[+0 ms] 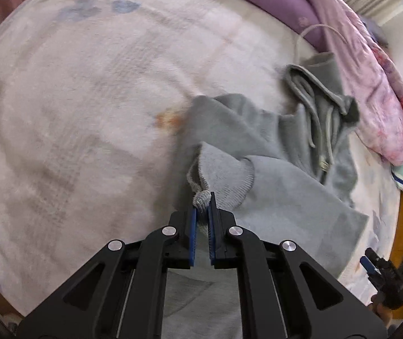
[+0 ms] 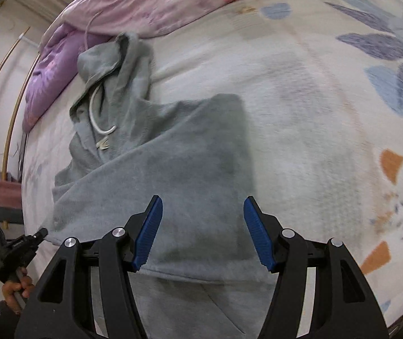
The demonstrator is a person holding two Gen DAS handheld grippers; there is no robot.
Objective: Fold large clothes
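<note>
While the left wrist camera looks down its own fingers, the left gripper (image 1: 203, 202), black with blue ribbed pads, is clamped tight on the ribbed knit cuff (image 1: 201, 197) of a soft grey hooded sweatshirt (image 1: 286, 197). This garment lies spread on a pale fleece blanket with faint floral print (image 1: 88, 113) (its hood and white drawstrings bunched toward the far side), near a rumpled pink and purple quilt (image 1: 371, 84). At the lower right edge, the right gripper (image 1: 371, 262) shows small. From the right wrist camera, the right gripper (image 2: 203, 212) hangs above the sweatshirt's (image 2: 187, 169) folded body, its pads spread wide apart and holding nothing. At the lower left, a hand (image 2: 15, 288) holds the left gripper's black handle.
</note>
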